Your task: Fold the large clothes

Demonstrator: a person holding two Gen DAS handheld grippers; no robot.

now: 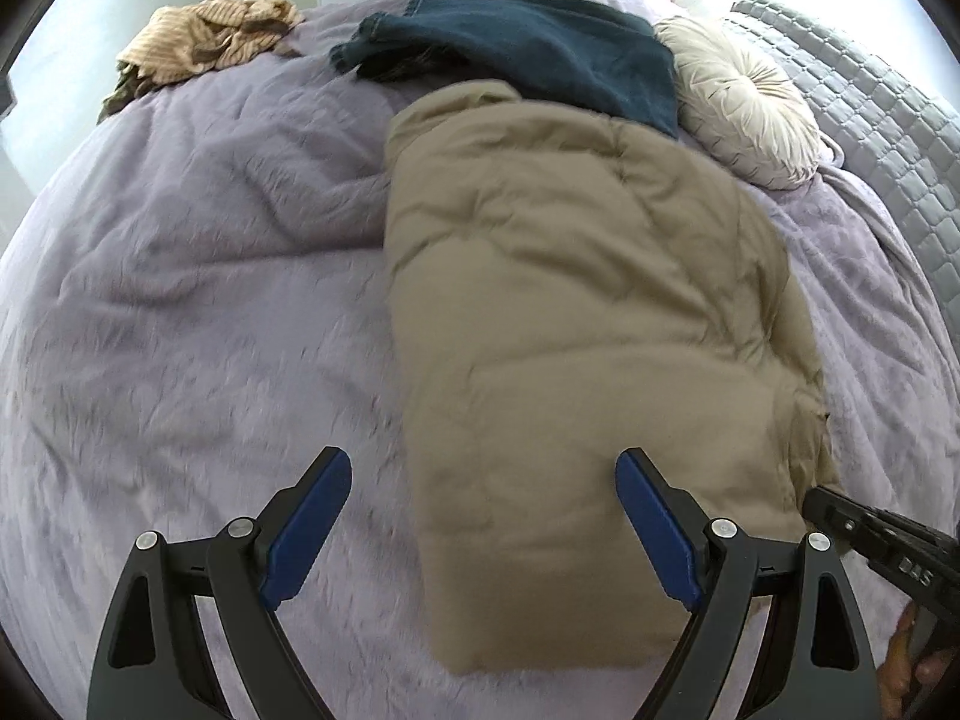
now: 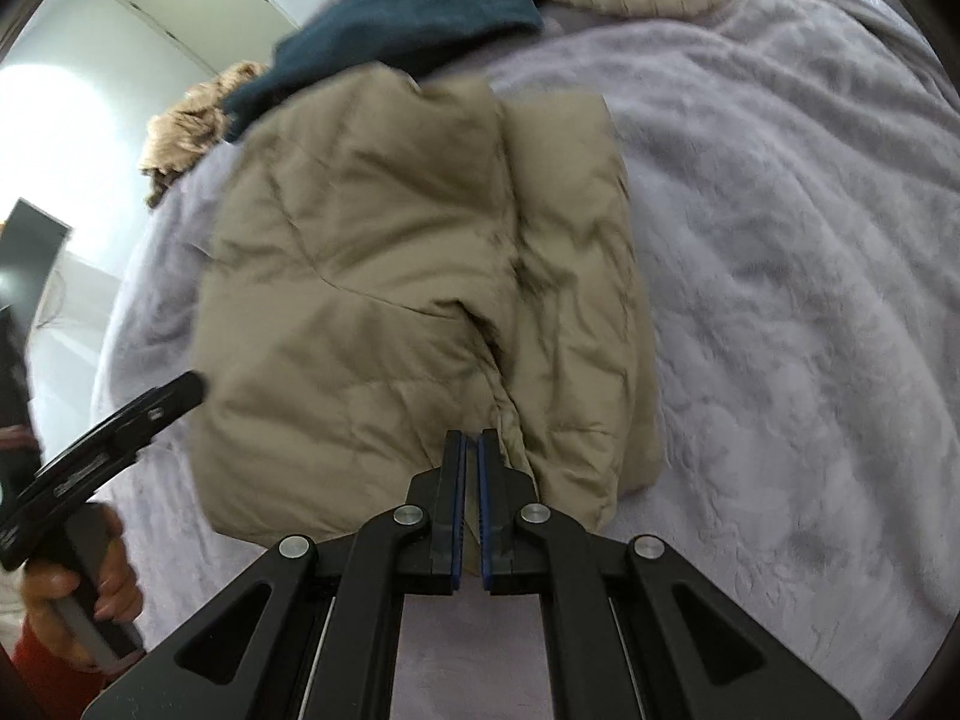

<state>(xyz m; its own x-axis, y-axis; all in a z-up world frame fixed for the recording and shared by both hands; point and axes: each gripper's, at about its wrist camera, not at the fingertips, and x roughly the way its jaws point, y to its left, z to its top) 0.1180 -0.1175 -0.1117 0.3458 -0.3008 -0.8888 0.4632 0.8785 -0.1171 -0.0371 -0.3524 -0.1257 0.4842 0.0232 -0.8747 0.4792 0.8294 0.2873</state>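
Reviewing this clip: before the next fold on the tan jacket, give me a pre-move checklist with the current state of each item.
1. Right gripper shut at the near edge of the tan puffer jacket: ok; whether fabric is actually pinched, cannot tell.
2. Left gripper open and free for a second grasp: ok; it holds nothing.
3. Jacket already folded lengthwise into a long strip: ok.
4. Far end of the jacket free: not ok; it meets the dark blue garment, and which overlaps which, cannot tell.
5. Round cushion out of the fold path: cannot tell; it sits near the far end.
6. Bedspread beside the jacket flat enough: ok.
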